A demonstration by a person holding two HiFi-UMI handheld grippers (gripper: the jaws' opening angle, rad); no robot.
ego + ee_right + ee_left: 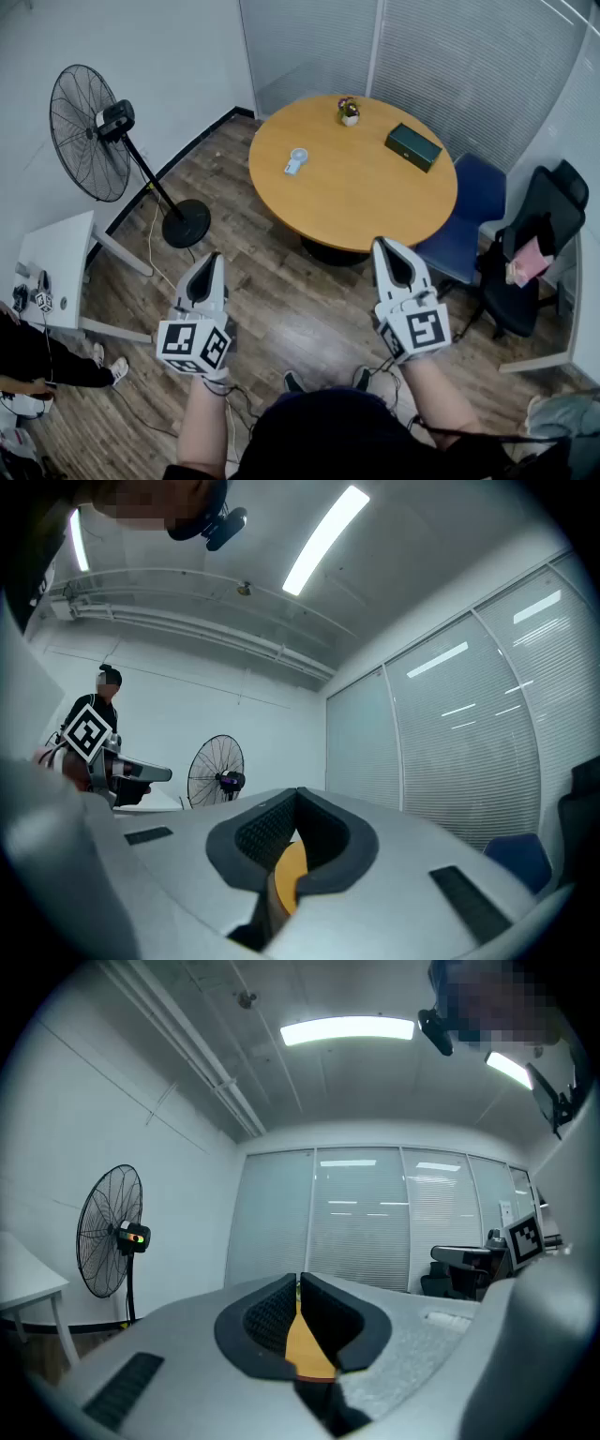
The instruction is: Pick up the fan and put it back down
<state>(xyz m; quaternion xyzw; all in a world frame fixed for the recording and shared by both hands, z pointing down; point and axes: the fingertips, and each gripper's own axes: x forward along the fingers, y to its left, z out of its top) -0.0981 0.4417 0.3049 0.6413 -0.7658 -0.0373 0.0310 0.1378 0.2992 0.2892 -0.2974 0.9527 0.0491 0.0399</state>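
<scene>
A small white and pale-blue hand fan [295,160] lies on the round wooden table [375,197], left of its middle. A tall black pedestal fan [91,131] stands on the floor at the left wall, also visible as the pedestal fan [111,1232] and the pedestal fan [216,772] in the two gripper views. My left gripper [208,259] and right gripper [383,246] hover level over the wood floor, short of the table's near edge, both shut with nothing between them. The left gripper [299,1285] and the right gripper [297,797] show their pads touching.
On the table stand a small potted plant [349,112] and a dark green box [412,146]. A blue chair [473,206] and a black chair [534,234] stand at the right. A white desk [56,272] stands at the left, with a person [37,361] beside it. Cables trail on the floor.
</scene>
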